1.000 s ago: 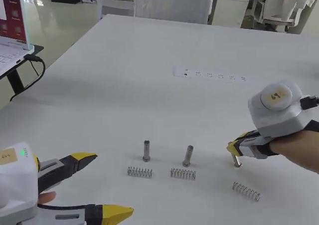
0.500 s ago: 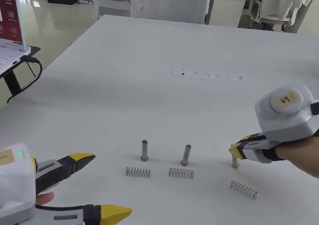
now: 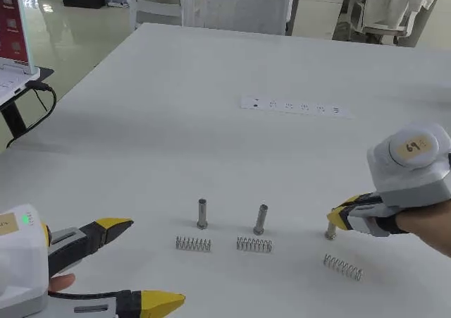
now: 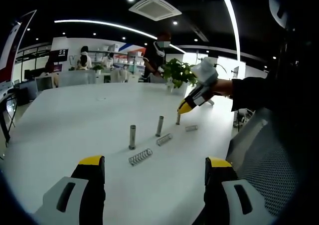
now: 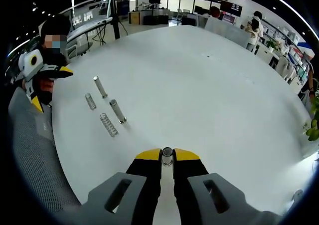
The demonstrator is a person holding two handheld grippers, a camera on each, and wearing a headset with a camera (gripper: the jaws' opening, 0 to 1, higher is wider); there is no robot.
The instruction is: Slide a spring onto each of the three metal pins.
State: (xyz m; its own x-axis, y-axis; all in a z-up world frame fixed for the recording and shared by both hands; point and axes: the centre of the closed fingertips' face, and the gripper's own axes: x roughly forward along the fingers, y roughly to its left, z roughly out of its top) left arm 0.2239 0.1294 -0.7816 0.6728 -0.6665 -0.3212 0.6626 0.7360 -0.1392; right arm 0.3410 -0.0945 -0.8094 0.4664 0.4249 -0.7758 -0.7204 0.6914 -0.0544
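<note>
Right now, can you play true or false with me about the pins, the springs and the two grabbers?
1. All three springs lie flat on the table. True.
2. The left pin wears a spring. False: the left pin stands bare.
3. The right gripper is shut on the right pin. True.
4. The left gripper has its fingers closed. False: the left gripper is open, holding nothing.
</note>
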